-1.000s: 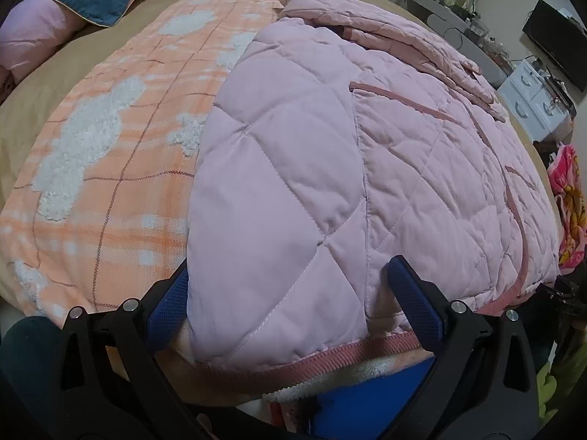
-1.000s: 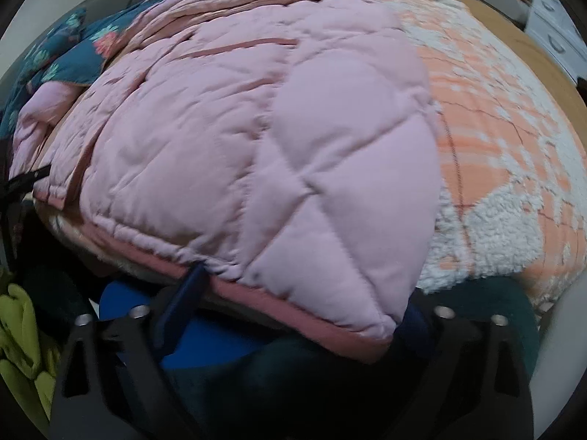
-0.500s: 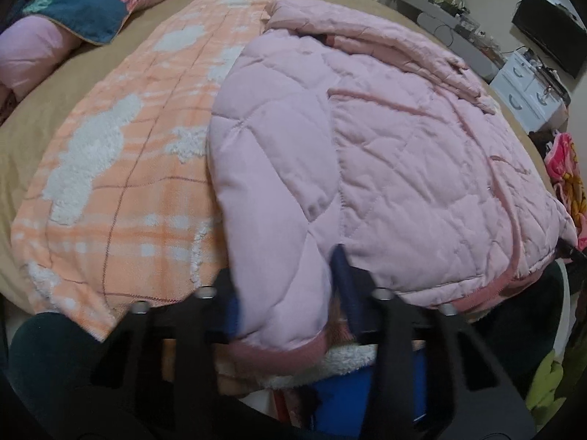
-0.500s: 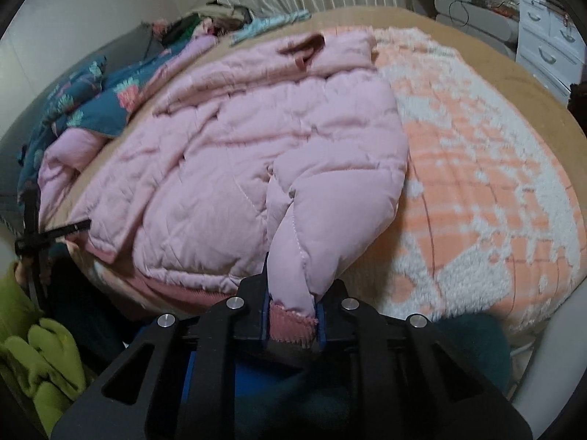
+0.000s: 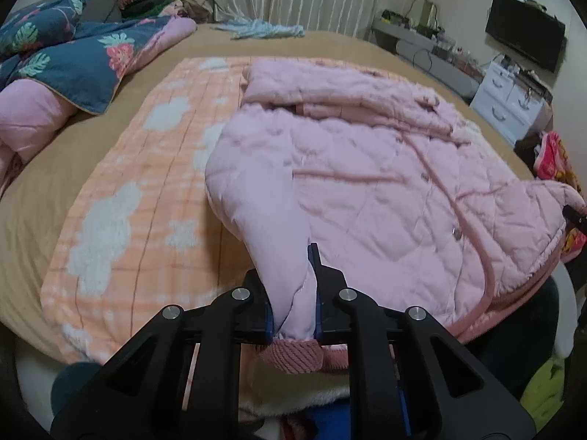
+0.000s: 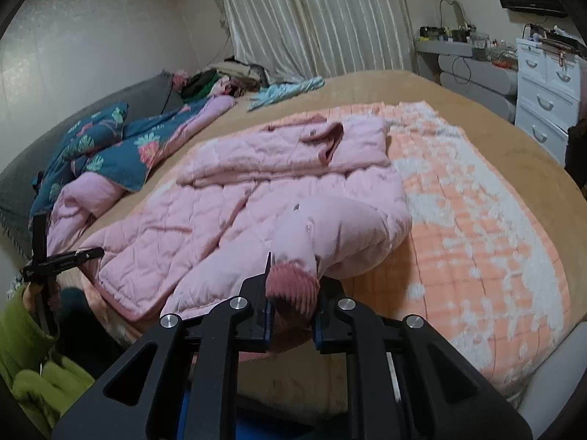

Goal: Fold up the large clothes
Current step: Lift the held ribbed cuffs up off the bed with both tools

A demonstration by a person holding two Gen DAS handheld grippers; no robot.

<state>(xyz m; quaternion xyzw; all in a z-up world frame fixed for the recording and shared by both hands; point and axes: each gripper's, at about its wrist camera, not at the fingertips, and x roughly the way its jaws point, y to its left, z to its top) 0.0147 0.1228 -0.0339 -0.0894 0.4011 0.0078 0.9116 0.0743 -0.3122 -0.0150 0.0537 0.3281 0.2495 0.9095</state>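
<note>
A pink quilted jacket [image 5: 385, 183] lies front-up on an orange and white blanket [image 5: 146, 190] on the bed; it also shows in the right wrist view [image 6: 227, 212]. My left gripper [image 5: 291, 308] is shut on one sleeve near its ribbed cuff [image 5: 293, 355], at the near edge of the bed. My right gripper [image 6: 291, 300] is shut on the other sleeve at its darker pink ribbed cuff [image 6: 291, 286], lifted over the jacket's hem. The left gripper also shows at the left of the right wrist view [image 6: 62, 258].
A blue floral quilt [image 5: 73, 55] and pink bedding [image 5: 25, 117] lie at the left of the bed. Loose clothes [image 6: 227, 77] pile by the curtain. White drawers [image 6: 546, 88] and a desk [image 6: 473, 69] stand at the right. A green sleeve [image 6: 22, 348] is low left.
Both grippers have shut on the jacket's sleeve cuffs and pulled back and up, so the sleeves rise off the jacket and more of the bed and room shows.
</note>
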